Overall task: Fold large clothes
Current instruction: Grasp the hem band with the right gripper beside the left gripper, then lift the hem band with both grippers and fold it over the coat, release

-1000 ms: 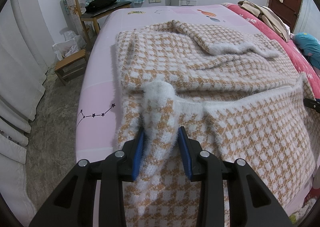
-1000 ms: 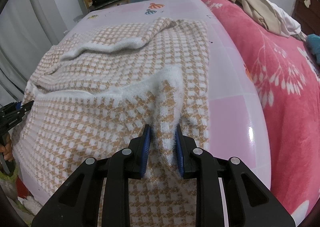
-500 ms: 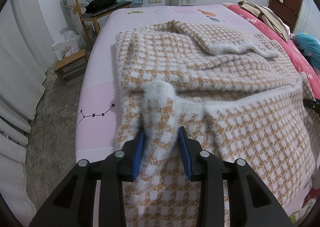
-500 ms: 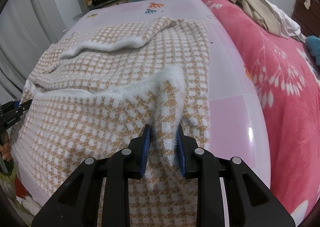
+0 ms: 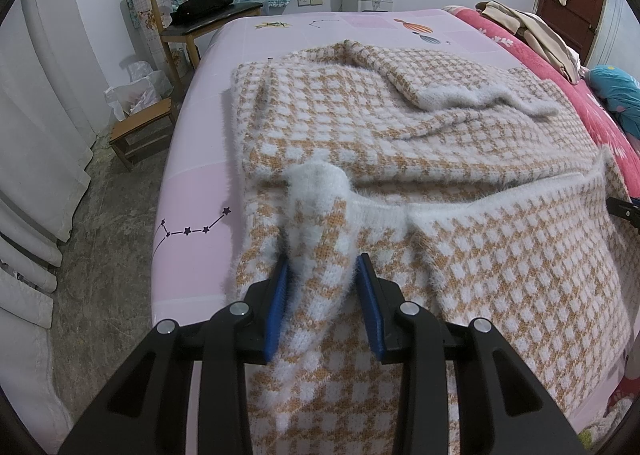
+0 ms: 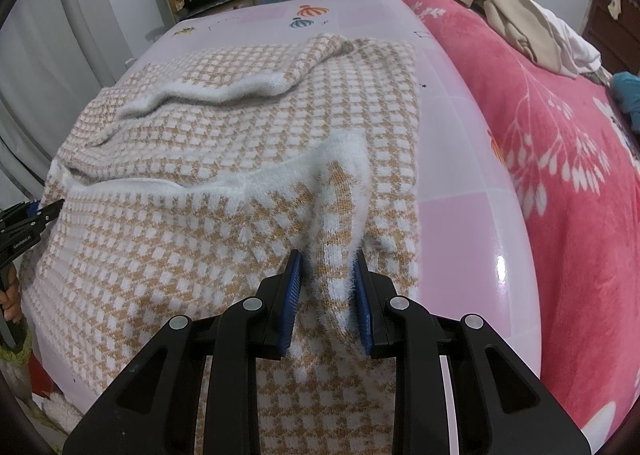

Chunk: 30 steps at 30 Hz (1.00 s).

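Note:
A large fuzzy tan-and-white checked sweater [image 5: 400, 143] lies spread on the pink bed; it also shows in the right wrist view [image 6: 240, 127]. A sleeve lies folded across its far part. My left gripper [image 5: 322, 275] is shut on the sweater's white-trimmed hem at its left corner. My right gripper [image 6: 326, 267] is shut on the hem at its right corner. Both hold the hem raised and drawn over the sweater's body, about halfway up. The left gripper's tip shows at the left edge of the right wrist view [image 6: 28, 215].
The pink sheet [image 5: 192, 191] borders the sweater on the left, then floor and a wooden stool [image 5: 140, 135]. A red floral blanket [image 6: 560, 175] lies to the right, with beige clothes [image 6: 512, 15] piled on it. A chair [image 5: 200, 15] and water bottle stand by the far wall.
Both grippers have carried the held hem a little farther over the sweater, away from the bed's near edge. Their grip is unchanged.

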### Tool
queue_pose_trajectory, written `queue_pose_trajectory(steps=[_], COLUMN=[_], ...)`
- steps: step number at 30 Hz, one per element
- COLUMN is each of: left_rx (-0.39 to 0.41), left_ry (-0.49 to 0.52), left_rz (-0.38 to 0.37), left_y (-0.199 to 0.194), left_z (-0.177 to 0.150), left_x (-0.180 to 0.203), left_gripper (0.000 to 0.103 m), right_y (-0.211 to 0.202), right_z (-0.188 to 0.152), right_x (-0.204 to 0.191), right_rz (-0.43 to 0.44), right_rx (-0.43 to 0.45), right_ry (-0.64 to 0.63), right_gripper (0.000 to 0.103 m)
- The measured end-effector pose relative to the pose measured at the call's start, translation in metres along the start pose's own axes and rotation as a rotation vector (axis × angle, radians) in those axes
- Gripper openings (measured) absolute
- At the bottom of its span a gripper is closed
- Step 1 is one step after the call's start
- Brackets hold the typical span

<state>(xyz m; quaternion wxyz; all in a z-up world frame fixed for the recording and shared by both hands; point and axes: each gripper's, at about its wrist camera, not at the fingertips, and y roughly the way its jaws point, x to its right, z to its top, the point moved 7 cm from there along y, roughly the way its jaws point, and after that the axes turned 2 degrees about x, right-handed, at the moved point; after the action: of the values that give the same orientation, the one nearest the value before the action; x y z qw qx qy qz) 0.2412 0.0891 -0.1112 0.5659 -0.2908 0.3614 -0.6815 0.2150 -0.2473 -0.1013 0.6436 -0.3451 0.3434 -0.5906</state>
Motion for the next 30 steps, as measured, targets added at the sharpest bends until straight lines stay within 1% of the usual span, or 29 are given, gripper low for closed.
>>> queue_pose_trajectory(steps=[12,15,16,18,20,21,23,27,30], left_rx=[0.002,0.017,0.025,0.047,0.067,0.080,0.107,0.165,0.270], left_ry=[0.007,0.023,0.029,0.046,0.056,0.060,0.059,0.043,0.041], left_rz=[0.010,0.029,0.036,0.054,0.063,0.065,0.058,0.033,0.001], left_y=[-0.001,-0.004,-0.005,-0.011,-0.017,-0.022,-0.034,-0.064,-0.106], left_z=[-0.001,0.000,0.000,0.000,0.000,0.000,-0.001,-0.004,-0.006], left_x=[-0.001,-0.002,-0.002,-0.001,0.001,0.001,-0.001,-0.004,-0.002], left_gripper=[0.033,0.033,0.033,0.031,0.023,0.021,0.015,0.010,0.010], right_y=[-0.001,-0.006,-0.008,-0.013,-0.024,-0.027,-0.038,-0.062,-0.088], right_z=[0.000,-0.001,-0.002,-0.004,-0.003,-0.003,-0.004,-0.005,-0.006], right_x=[0.000,-0.001,-0.001,-0.001,0.001,0.002,0.003,-0.002,-0.003], right_rz=[-0.001,-0.017,-0.018,-0.007,0.016,0.023,0.042,0.055,0.074], right_rx=[0.006,0.019,0.025,0.036,0.063,0.071,0.098,0.151,0.203], right_ry=[0.007,0.000,-0.001,0.008,0.024,0.028,0.043,0.044,0.050], right_gripper=[0.025,0.019,0.016,0.011,0.008,0.007,0.006,0.005,0.005])
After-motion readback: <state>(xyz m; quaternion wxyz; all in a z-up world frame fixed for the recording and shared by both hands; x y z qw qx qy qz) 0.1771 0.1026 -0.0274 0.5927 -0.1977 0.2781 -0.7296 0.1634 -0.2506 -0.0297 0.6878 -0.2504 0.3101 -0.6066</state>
